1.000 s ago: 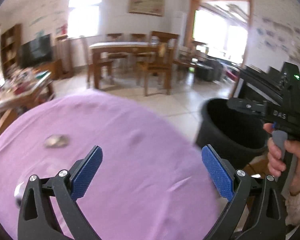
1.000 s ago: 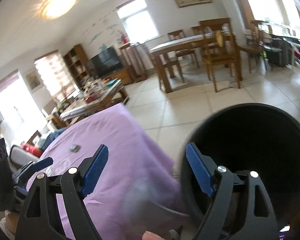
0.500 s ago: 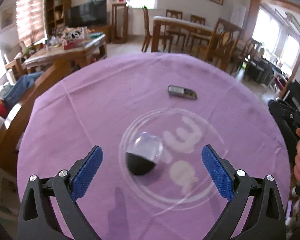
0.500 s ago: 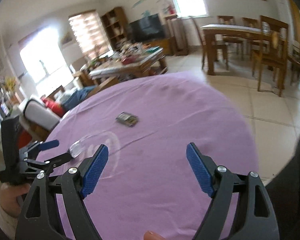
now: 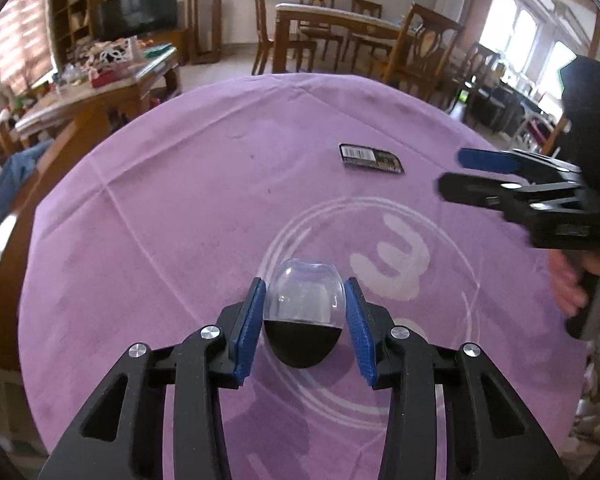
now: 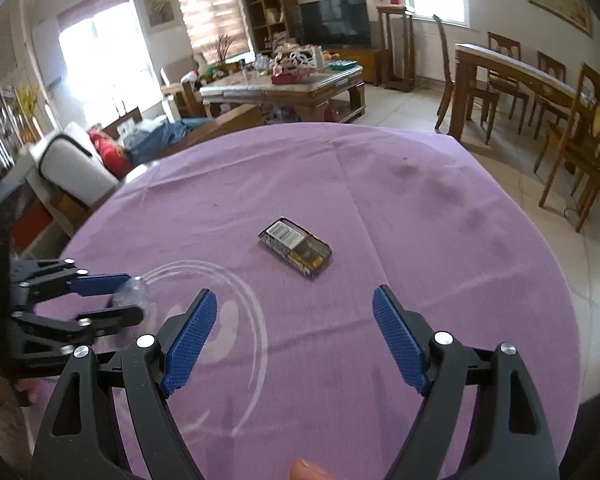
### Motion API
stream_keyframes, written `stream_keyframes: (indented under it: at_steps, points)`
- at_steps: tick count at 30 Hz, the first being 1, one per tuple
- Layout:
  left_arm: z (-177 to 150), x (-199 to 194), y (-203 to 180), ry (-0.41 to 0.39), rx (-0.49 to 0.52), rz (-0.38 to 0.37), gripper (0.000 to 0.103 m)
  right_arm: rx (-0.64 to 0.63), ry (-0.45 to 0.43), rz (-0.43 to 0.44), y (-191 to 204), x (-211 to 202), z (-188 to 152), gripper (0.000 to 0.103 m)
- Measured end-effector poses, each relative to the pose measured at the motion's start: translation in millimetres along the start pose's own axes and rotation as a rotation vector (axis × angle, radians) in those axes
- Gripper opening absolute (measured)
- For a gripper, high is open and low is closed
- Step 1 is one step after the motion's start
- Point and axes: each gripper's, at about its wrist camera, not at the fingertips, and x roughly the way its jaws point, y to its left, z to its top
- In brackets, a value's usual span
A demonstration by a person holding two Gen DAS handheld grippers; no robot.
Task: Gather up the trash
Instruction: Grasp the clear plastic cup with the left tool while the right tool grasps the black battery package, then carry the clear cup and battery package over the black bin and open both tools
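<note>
A small capsule (image 5: 302, 340) with a clear dome and a black base lies on the purple tablecloth (image 5: 180, 200). My left gripper (image 5: 305, 296) is closing on it, and both blue pads touch its sides. In the right wrist view that left gripper (image 6: 134, 296) sits at the far left with the capsule (image 6: 129, 293) in it. A flat dark packet (image 6: 296, 254) with a white barcode label lies just ahead of my right gripper (image 6: 294, 298), which is open and holds nothing. From the left wrist view, the packet (image 5: 371, 159) lies farther back, with the right gripper (image 5: 454, 174) to its right.
A white ring-shaped print (image 5: 380, 272) marks the cloth around the capsule. Beyond the round table stand a cluttered coffee table (image 6: 284, 84), a sofa (image 6: 80, 168), and a wooden dining table with chairs (image 6: 520, 80). A hand (image 5: 568, 288) holds the right gripper's handle.
Both views swung from the black bin to the tabletop. The left jaws came in from wide open onto the capsule. The right gripper moved over the table toward the packet, still open.
</note>
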Motion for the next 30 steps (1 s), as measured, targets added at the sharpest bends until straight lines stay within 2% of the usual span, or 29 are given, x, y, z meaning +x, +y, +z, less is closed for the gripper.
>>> stream_keyframes:
  at_steps: [6, 8, 9, 10, 13, 17, 21, 26, 30]
  points:
    - [-3, -9, 7, -0.052, -0.050, -0.017, 0.040, -0.117, 0.060, -0.036, 5, 38, 24, 0.078]
    - [-2, -11, 11, -0.071, -0.068, -0.026, 0.040, -0.169, 0.090, -0.045, 6, 50, 30, 0.070]
    - [-2, -11, 14, -0.075, -0.076, -0.026, 0.040, -0.189, 0.106, -0.047, 6, 56, 31, 0.070]
    - [-2, -12, 14, -0.077, -0.080, -0.027, 0.040, -0.193, 0.107, -0.027, 5, 58, 33, 0.066]
    - [-2, -12, 12, -0.076, -0.077, -0.038, 0.040, -0.185, 0.120, 0.007, 4, 58, 36, 0.036]
    - [-1, -10, 13, -0.072, -0.080, -0.045, 0.040, -0.173, 0.120, 0.002, 8, 53, 32, 0.033]
    - [0, -12, 25, -0.094, -0.091, -0.046, 0.040, -0.076, 0.087, 0.038, 2, 41, 26, 0.033]
    - [-1, -28, 15, -0.192, -0.064, -0.076, 0.040, 0.067, -0.012, 0.133, -9, -3, 16, 0.033]
    - [4, -34, -4, -0.221, -0.037, -0.109, 0.040, 0.159, -0.102, 0.182, -24, -46, 4, 0.033]
